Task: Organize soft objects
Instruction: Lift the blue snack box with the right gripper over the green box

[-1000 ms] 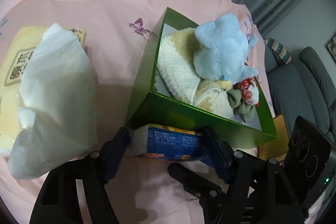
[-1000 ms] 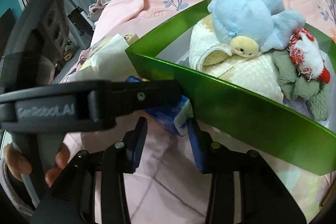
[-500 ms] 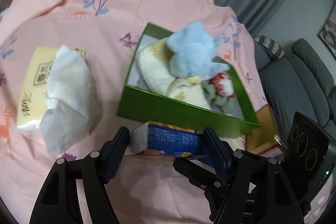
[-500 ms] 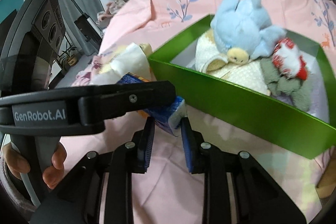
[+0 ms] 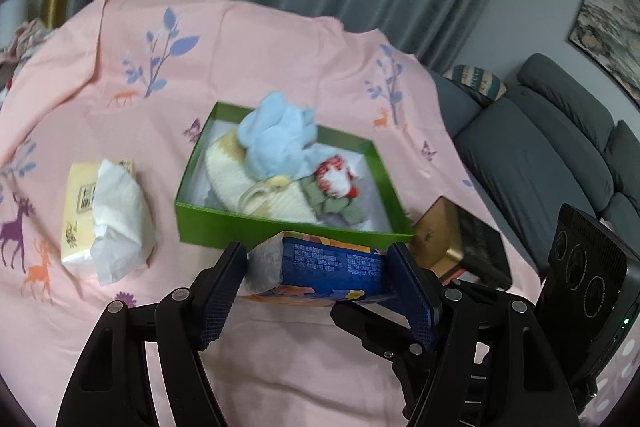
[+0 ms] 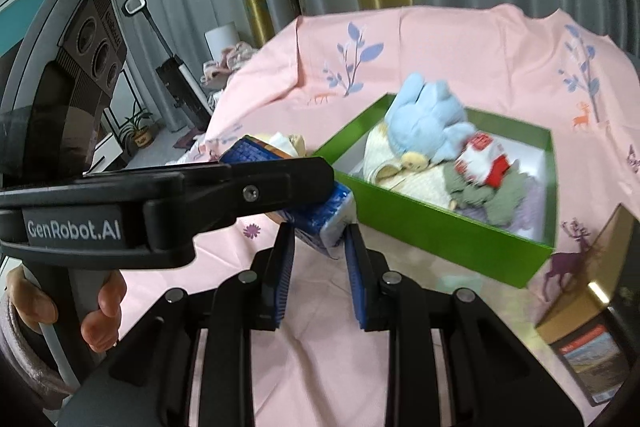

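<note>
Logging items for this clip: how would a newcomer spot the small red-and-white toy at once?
Find the green box on the pink sheet. Inside, a light-blue plush lies on a cream towel. The red-and-white toy sits beside the plush on grey-green fabric, the only red thing in the box.

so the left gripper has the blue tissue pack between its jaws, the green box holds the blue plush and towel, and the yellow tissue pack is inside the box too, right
Not quite: the yellow tissue pack is not in the green box. It lies on the pink cloth outside the box, as the left wrist view shows. The rest holds: the left gripper has the blue tissue pack between its jaws, and the box holds the blue plush and towel.
</note>
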The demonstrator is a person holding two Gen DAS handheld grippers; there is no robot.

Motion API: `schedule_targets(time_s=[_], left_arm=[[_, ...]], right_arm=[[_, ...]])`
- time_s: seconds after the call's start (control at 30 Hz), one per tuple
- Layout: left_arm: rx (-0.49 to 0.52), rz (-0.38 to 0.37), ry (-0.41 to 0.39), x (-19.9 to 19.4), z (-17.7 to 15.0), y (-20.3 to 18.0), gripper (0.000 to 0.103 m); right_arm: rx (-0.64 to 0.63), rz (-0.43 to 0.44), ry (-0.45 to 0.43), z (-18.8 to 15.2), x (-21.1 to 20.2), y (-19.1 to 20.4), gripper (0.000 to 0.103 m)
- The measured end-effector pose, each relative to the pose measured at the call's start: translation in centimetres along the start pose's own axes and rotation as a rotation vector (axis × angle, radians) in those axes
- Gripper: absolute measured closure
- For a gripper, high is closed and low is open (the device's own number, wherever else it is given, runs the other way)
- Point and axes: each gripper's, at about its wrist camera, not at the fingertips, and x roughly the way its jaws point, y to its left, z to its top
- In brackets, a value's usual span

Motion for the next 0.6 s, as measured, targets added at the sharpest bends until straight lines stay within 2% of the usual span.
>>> schedule_targets(time_s=[0.27,0.6], left_arm=[[0.065,-0.006,-0.044,-1.2,2.3,-3.4,0.030],[0.120,0.000,-0.084,-1.6,5.2,-6.1,0.030]], right_arm=[[-0.007,-0.020,-0.072,1.4,-3.4,-0.9,0.078],[-0.019,-0.025,-0.130,3.9,-4.9,-2.3,0.078]])
